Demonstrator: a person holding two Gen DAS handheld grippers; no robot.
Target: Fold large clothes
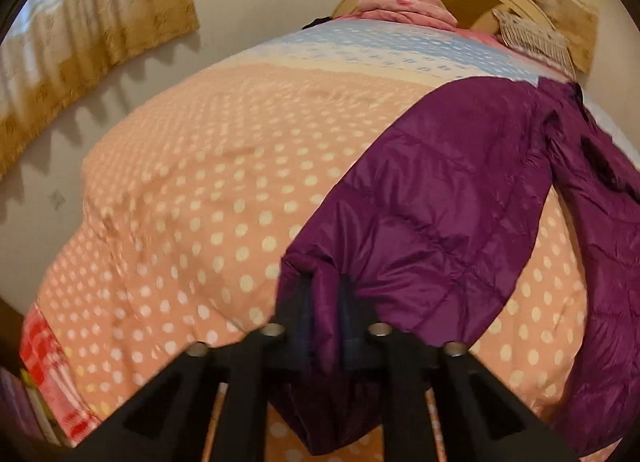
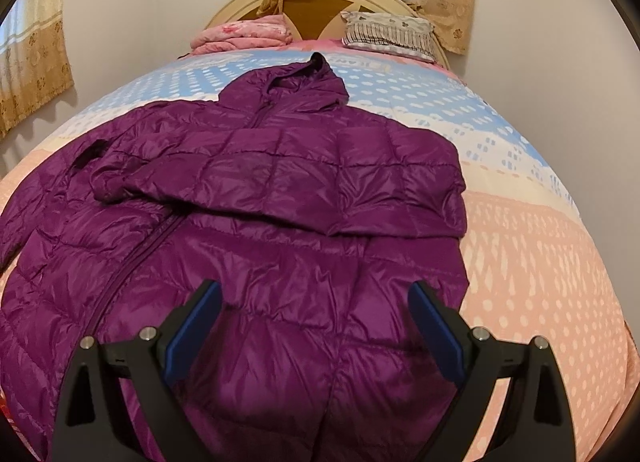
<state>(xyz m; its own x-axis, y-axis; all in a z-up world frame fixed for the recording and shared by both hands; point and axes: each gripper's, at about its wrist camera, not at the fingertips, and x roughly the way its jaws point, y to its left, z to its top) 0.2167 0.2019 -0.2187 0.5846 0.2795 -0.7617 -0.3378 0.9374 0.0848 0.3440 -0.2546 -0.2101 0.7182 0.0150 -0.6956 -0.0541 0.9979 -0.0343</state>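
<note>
Right wrist view: purple jacket (image 2: pixel 280 189) spread on polka-dot bedspread (image 2: pixel 540 246) below headboard (image 2: pixel 304 5).

A: What lies there?
B: A purple jacket (image 2: pixel 280 197), spread on the dotted bedspread (image 2: pixel 540 246), one sleeve folded across its chest (hood toward the headboard (image 2: pixel 304 7)).
A: The right gripper (image 2: pixel 316 326)?
B: Fingers spread wide above the hem.

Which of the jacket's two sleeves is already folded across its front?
The sleeve on the right side in the right wrist view lies across the jacket's chest. The other sleeve stretches out sideways, its cuff pinched in the left hand-held gripper.
</note>
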